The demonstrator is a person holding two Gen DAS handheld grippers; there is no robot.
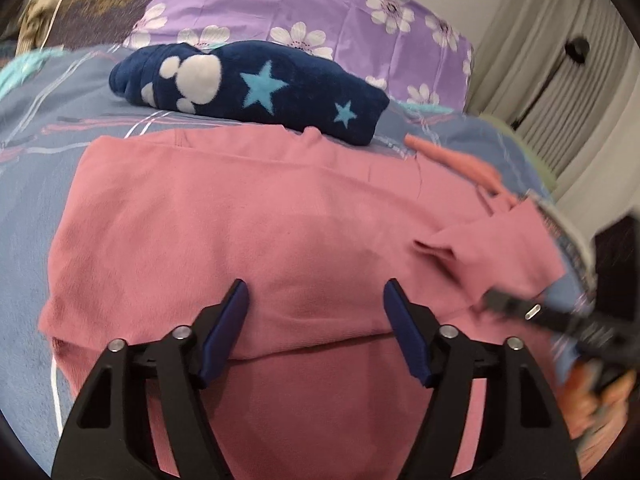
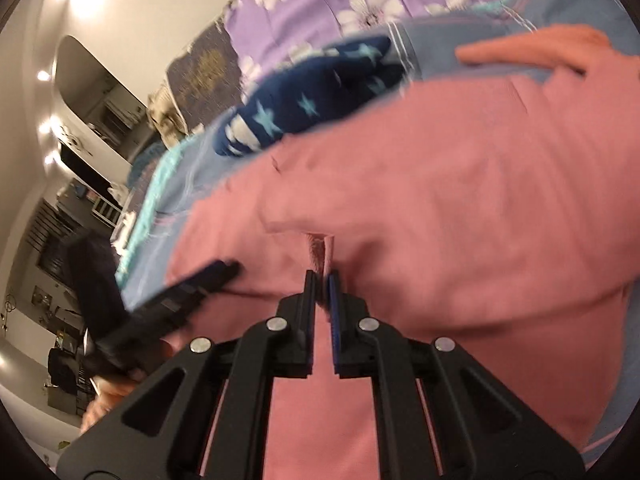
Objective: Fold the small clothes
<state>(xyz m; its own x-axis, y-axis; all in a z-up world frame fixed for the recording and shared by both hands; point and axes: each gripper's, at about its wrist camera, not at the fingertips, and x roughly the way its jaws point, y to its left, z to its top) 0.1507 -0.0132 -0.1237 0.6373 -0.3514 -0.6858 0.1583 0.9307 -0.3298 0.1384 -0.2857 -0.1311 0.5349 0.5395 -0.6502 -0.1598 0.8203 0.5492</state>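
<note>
A pink garment [image 1: 256, 220] lies spread on the blue bedspread [image 1: 24, 184]. My left gripper [image 1: 316, 296] is open and hovers just above its near part, holding nothing. My right gripper [image 2: 321, 280] is shut on a pinched fold of the pink garment [image 2: 460, 184]. The right gripper also shows blurred at the right edge of the left wrist view [image 1: 516, 304], at a raised flap of the cloth. The left gripper shows blurred at the left of the right wrist view [image 2: 192, 288].
A folded navy garment with stars and a white paw print [image 1: 256, 88] lies just behind the pink one; it also shows in the right wrist view [image 2: 312, 100]. A purple floral pillow [image 1: 328, 12] is behind it. Curtains [image 1: 576, 80] hang at the right.
</note>
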